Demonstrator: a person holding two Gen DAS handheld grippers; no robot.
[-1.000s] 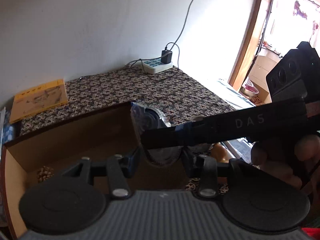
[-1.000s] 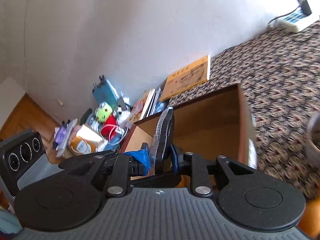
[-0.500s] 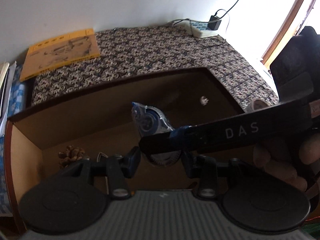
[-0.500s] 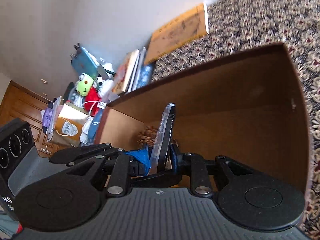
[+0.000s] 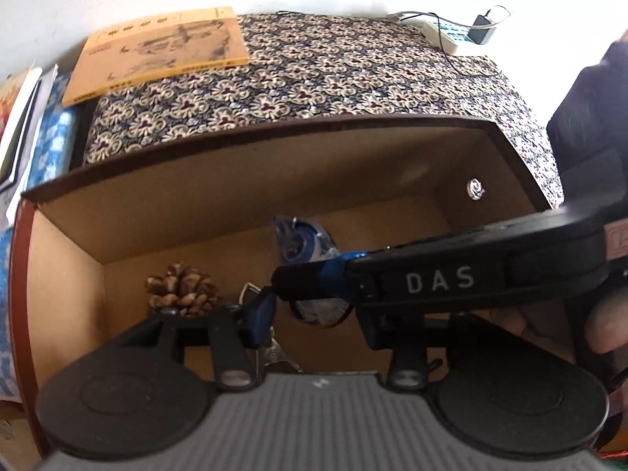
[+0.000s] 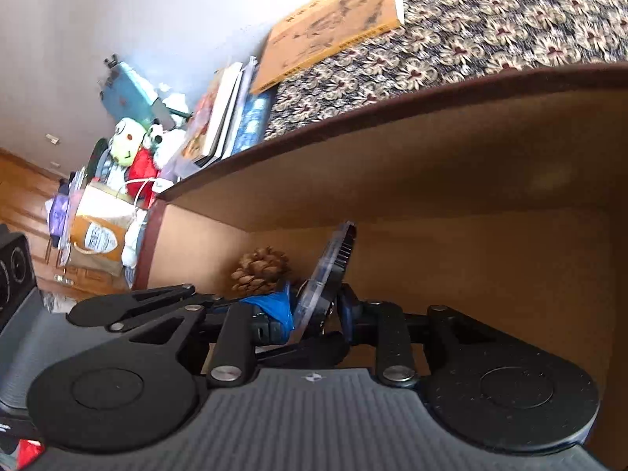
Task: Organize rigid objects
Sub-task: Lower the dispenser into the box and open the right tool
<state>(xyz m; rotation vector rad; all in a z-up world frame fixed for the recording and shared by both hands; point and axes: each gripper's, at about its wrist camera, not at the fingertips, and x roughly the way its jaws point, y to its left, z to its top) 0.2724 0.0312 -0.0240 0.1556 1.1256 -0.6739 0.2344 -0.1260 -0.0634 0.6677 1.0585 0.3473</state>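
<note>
My right gripper (image 6: 314,306) is shut on a clear blue correction-tape dispenser (image 6: 329,267) and holds it edge-up inside an open cardboard box (image 6: 392,117). In the left wrist view the dispenser (image 5: 298,239) hangs over the box floor, with the right gripper's finger (image 5: 431,278) across it. My left gripper (image 5: 310,314) is open and empty, low inside the box (image 5: 274,133). A pine cone (image 5: 180,286) lies on the box floor at the left; it also shows in the right wrist view (image 6: 259,267). A small metal piece (image 5: 271,349) lies under my left fingers.
The box stands on a patterned cloth (image 5: 333,70). An orange book (image 5: 157,51) lies behind the box. A power strip with a charger (image 5: 463,31) sits at the far right. Books, toys and bags (image 6: 133,145) crowd the floor left of the box.
Both grippers have tilted down and sunk into the box, carrying the dispenser from above the rim to near the box floor. The pine cone has come into full view.
</note>
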